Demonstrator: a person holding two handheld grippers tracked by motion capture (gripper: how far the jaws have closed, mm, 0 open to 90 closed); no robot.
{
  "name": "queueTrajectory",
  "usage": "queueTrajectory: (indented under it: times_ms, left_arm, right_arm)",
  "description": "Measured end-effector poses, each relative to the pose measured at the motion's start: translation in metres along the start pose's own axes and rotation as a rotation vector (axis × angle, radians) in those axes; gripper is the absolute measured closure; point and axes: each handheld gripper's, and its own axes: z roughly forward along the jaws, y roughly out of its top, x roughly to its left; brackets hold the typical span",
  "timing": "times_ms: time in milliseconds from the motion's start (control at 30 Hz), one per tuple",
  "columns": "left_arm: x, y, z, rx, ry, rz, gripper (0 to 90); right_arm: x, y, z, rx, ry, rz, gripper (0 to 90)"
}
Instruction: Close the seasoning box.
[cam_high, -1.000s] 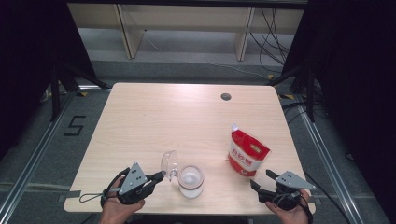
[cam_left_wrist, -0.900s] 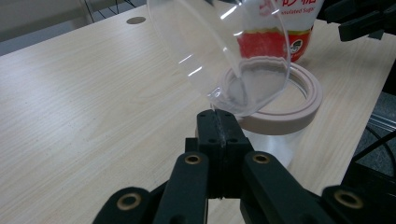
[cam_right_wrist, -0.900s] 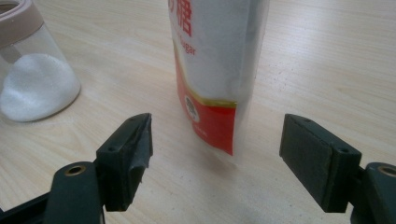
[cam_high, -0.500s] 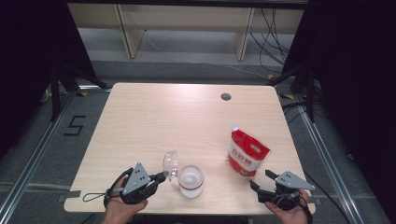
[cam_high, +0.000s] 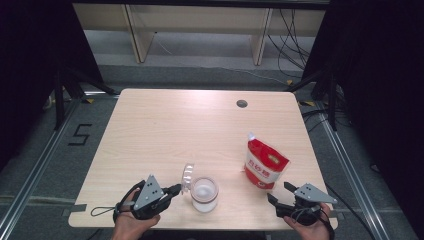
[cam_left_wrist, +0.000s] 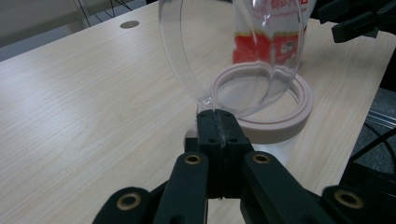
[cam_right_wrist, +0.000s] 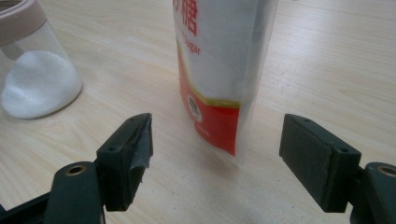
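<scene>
**Two grippers at the near edge: one pinches the jar lid, one faces the sugar bag**

Both hands rest low at the near edge of the table (cam_high: 150, 130). The left gripper (cam_high: 175, 189) points right toward the jar (cam_high: 205, 194), its jaws pressed together on the edge of the clear hinged lid (cam_left_wrist: 229, 51), which stands raised above the jar's pink rim (cam_left_wrist: 273, 119). White grains fill the lower part of the jar. The right gripper (cam_high: 277, 194) lies level, pointing up the table at the red and white bag (cam_high: 265, 166), which stands upright just ahead of it. Its jaws are spread wide and hold nothing; the bag stands beyond them. On the bag, the right gripper view shows part of a Chinese character and the letters "gar".
</scene>
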Motion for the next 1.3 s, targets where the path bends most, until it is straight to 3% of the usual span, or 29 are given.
queueTrajectory:
  times_ms: [67,133,167,267,300,333,400,467,500,533,567,600,633,733,767,867,967,1000,1033,1067,1100,1133,1167,1267,1300]
  left_arm:
    - [-0.001,0.0,0.001,-0.004,-0.013,-0.006,89.4]
    - [-0.001,0.001,0.0,0.004,-0.015,0.019,89.4]
    - [-0.003,0.001,0.001,-0.001,-0.014,0.0,89.3]
    - [-0.003,0.0,0.001,0.008,-0.022,0.005,86.1]
    - [-0.002,-0.001,0.002,0.007,-0.028,-0.013,83.0]
    - [-0.001,-0.001,0.002,0.019,-0.031,-0.009,80.1]
    - [0.001,-0.004,0.004,0.01,-0.041,-0.036,72.9]
    - [0.004,-0.004,0.003,0.009,-0.051,-0.035,63.2]
    - [0.003,-0.005,0.003,0.006,-0.048,-0.066,58.0]
    - [0.004,-0.005,0.003,-0.003,-0.048,-0.051,53.0]
    - [0.004,-0.006,0.002,0.012,-0.043,-0.071,48.9]
    - [0.005,-0.006,0.001,0.012,-0.042,-0.059,45.8]
    - [0.005,-0.007,0.0,0.008,-0.043,-0.072,43.8]
    - [0.007,-0.01,-0.001,0.008,-0.052,-0.073,35.1]
    - [0.007,-0.011,-0.001,0.013,-0.051,-0.098,31.2]
    - [0.008,-0.015,0.001,0.019,-0.057,-0.125,23.0]
    - [0.011,-0.021,0.003,0.023,-0.063,-0.121,14.9]
    - [0.012,-0.022,0.003,0.031,-0.066,-0.117,15.5]
    - [0.011,-0.023,0.002,0.038,-0.061,-0.14,15.1]
    - [0.012,-0.024,0.002,0.03,-0.075,-0.119,15.1]
    - [0.013,-0.025,0.002,0.03,-0.073,-0.123,15.1]
    - [0.012,-0.026,0.001,0.027,-0.069,-0.153,15.2]
    - [0.014,-0.027,0.0,0.029,-0.064,-0.15,15.1]
    - [0.015,-0.03,-0.003,0.024,-0.058,-0.155,15.1]
    - [0.016,-0.031,-0.003,0.023,-0.057,-0.156,15.1]
  right_arm:
    - [0.0,0.0,0.001,-0.008,-0.004,0.0,26.7]
    - [0.0,0.0,0.001,-0.011,-0.006,-0.008,26.7]
    - [0.0,0.0,0.001,-0.011,-0.005,-0.007,26.7]
    - [0.0,0.0,0.001,-0.009,-0.004,-0.008,26.6]
    - [0.0,0.0,0.001,-0.009,-0.004,-0.008,26.6]
    - [0.003,-0.001,0.0,0.006,0.003,0.033,26.7]
    - [0.001,0.0,0.001,-0.006,0.011,0.011,26.7]
    - [0.001,0.0,0.001,-0.005,0.006,0.004,26.6]
    - [0.004,0.0,-0.001,0.014,0.002,0.044,26.6]
    - [0.003,0.0,-0.001,0.011,0.005,0.033,26.6]
    - [0.003,0.0,-0.001,0.012,0.005,0.034,26.6]
    - [0.004,0.0,-0.001,0.012,0.006,0.034,26.6]
    - [0.001,0.0,0.001,-0.005,0.008,0.004,26.6]
    - [0.001,0.0,0.001,-0.009,0.005,0.002,26.3]
    - [0.004,0.0,0.0,0.011,-0.001,0.031,26.2]
    - [0.003,0.0,0.0,0.002,0.003,0.026,25.5]
    - [0.003,0.001,-0.001,-0.014,0.014,0.012,23.4]
    - [0.003,0.001,0.0,-0.025,0.01,0.01,22.5]
    - [0.003,0.002,0.0,-0.028,0.018,0.022,21.9]
    - [0.004,0.002,0.0,-0.027,0.023,0.026,20.8]
    - [0.003,0.002,-0.001,-0.034,0.018,0.018,19.4]
    - [0.006,0.002,-0.002,-0.034,0.02,0.05,18.0]
    - [0.004,0.003,-0.002,-0.031,0.01,0.013,16.8]
    - [0.006,0.003,-0.001,-0.045,0.023,0.017,16.2]
    - [0.009,0.002,-0.003,-0.034,0.021,0.048,16.1]
